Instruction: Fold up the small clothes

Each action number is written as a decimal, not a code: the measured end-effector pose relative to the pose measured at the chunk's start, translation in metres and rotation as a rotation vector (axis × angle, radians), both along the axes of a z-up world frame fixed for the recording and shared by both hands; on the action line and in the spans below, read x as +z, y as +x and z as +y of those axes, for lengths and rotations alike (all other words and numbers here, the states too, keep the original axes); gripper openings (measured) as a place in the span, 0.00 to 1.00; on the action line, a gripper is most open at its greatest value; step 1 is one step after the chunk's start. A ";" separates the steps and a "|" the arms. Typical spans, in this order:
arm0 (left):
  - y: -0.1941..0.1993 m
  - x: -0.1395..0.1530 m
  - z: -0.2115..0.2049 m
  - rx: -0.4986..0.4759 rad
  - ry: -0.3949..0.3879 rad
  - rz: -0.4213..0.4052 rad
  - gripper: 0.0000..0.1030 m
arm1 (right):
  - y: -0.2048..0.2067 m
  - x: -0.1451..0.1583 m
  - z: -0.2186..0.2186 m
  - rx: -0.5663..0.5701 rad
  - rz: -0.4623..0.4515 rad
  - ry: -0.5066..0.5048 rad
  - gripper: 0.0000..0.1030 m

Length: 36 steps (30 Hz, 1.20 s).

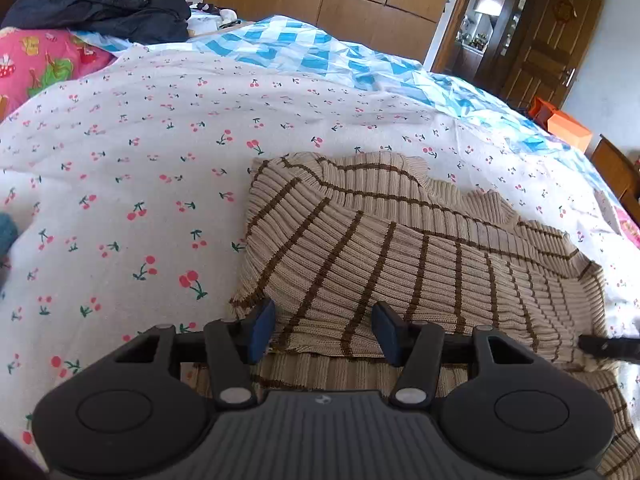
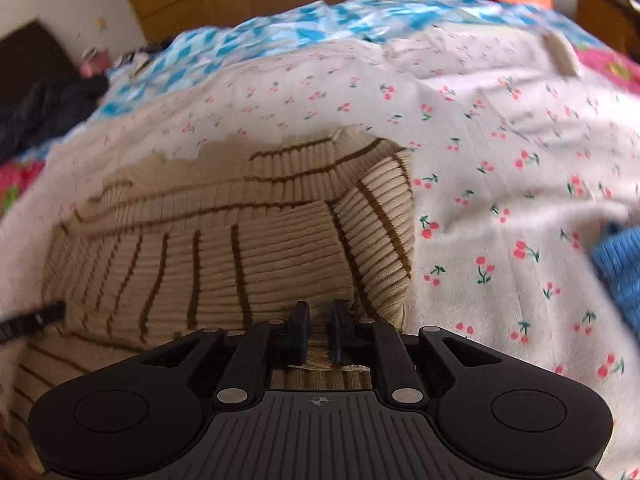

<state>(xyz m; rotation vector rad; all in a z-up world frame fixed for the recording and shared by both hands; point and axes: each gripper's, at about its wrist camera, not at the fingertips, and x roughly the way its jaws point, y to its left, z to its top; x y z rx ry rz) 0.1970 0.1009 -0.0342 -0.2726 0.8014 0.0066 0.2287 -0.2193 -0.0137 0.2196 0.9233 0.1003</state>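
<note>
A beige ribbed sweater with brown stripes (image 1: 400, 248) lies partly folded on the cherry-print sheet (image 1: 140, 160). My left gripper (image 1: 324, 328) is open, its blue pads (image 1: 260, 328) spread over the sweater's near folded edge, holding nothing. In the right wrist view the same sweater (image 2: 248, 248) fills the middle. My right gripper (image 2: 318, 332) is shut on a fold of the sweater's near edge, with knit fabric pinched between the pads (image 2: 298, 332). The tip of the other gripper shows at each view's side edge (image 1: 608, 346).
A dark jacket (image 1: 104, 4) and a pink pillow (image 1: 44, 60) lie at the far left of the bed. A blue-checked quilt (image 1: 320, 52) lies behind. A blue knit item (image 2: 620, 268) lies at the right. An orange box (image 1: 564, 124) and a wooden door (image 1: 552, 40) stand beyond.
</note>
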 end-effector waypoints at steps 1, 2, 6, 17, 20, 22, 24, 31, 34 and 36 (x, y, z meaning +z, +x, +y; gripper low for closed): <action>-0.001 0.005 0.000 0.003 0.000 0.011 0.56 | -0.005 0.007 0.000 0.014 -0.017 0.008 0.15; -0.004 0.010 0.001 0.002 -0.005 0.013 0.56 | -0.012 0.016 0.001 0.035 -0.036 -0.001 0.15; -0.037 0.030 0.008 -0.062 -0.026 0.025 0.56 | -0.060 0.040 -0.009 0.105 -0.059 0.016 0.16; -0.190 0.041 0.040 -0.099 -0.173 0.304 0.56 | -0.196 0.037 -0.041 0.226 0.139 0.055 0.22; -0.207 0.043 0.027 -0.131 -0.135 0.331 0.56 | -0.210 0.026 -0.044 0.217 0.201 0.069 0.22; -0.211 0.042 0.018 -0.159 -0.093 0.350 0.56 | -0.218 0.021 -0.047 0.211 0.233 0.084 0.23; -0.209 0.041 0.011 -0.185 -0.087 0.373 0.56 | -0.224 0.018 -0.049 0.210 0.253 0.094 0.23; -0.208 0.037 -0.004 -0.227 -0.062 0.439 0.56 | -0.234 0.007 -0.051 0.211 0.292 0.120 0.27; -0.206 0.035 -0.008 -0.224 -0.066 0.455 0.54 | -0.234 0.001 -0.055 0.196 0.312 0.144 0.27; -0.207 0.035 -0.008 -0.216 -0.071 0.458 0.45 | -0.234 0.000 -0.058 0.191 0.315 0.158 0.26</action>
